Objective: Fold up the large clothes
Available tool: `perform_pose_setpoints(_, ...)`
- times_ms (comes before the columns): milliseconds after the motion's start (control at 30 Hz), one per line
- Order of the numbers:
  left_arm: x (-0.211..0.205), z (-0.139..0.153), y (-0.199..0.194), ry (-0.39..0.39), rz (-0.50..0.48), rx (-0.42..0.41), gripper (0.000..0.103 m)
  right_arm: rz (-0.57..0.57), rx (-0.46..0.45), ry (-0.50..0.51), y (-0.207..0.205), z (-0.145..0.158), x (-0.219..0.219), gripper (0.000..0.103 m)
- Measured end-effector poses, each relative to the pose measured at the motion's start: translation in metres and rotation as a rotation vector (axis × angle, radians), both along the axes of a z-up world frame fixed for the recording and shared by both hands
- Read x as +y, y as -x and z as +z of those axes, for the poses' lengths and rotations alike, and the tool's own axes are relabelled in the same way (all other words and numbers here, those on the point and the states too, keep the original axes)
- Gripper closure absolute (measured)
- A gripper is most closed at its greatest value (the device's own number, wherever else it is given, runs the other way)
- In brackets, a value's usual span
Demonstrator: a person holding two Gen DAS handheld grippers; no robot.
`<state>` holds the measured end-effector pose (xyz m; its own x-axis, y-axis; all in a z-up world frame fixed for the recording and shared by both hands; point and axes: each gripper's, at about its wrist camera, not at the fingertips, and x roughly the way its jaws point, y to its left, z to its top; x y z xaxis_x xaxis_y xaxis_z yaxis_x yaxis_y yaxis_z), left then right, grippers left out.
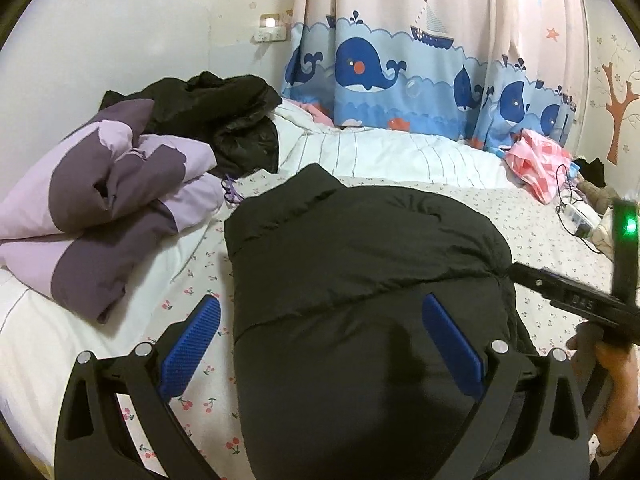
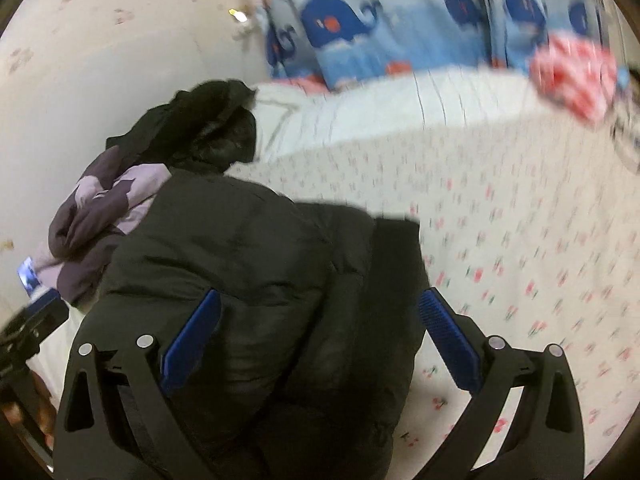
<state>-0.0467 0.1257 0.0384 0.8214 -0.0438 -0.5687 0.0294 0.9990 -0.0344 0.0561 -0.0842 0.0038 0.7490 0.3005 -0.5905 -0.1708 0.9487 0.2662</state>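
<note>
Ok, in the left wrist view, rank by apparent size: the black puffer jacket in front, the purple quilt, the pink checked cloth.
1. Black puffer jacket, largest, though it lies nearest the camera, which inflates it.
2. Purple quilt.
3. Pink checked cloth, smallest, but farthest away, so its true size is unsure.

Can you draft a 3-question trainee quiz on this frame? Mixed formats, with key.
1. True or false: the left gripper is shut on the black puffer jacket.
2. Multiple choice: what lies on the bed beyond the purple-and-lilac quilted garment, toward the wall? A) a red towel B) a crumpled black garment C) a laptop
3. Fill in: the curtain behind the bed is printed with blue ____ and a boat.

Key
1. False. Its blue pads stand wide apart, one off the jacket's edge over the sheet. The right gripper is open too.
2. B
3. whales
</note>
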Motion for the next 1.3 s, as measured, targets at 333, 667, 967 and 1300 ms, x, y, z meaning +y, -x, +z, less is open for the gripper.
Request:
perform_pose_setpoints(333, 0.001, 0.008, 0.008, 0.026, 0.041, -0.034, 0.007, 0.083, -0.164, 0.202, 0.038, 0.035, 0.049, 0.007)
perform_pose_setpoints(667, 0.0, 0.012, 0.011, 0.017, 0.067, -0.047, 0.007, 0.103, -0.167, 0.219, 0.043, 0.036, 0.061, 0.007)
perform_pose_setpoints(967, -0.004, 0.015, 0.015, -0.029, 0.089, -0.074, 0.007, 0.104, -0.175, 0.223, 0.044, 0.035, 0.063, 0.007)
perform_pose_setpoints(1300, -0.015, 0.011, 0.011, -0.039, 0.054, 0.005, 0.007, 0.089, -0.142, 0.236, 0.039, 0.03, 0.061, 0.007)
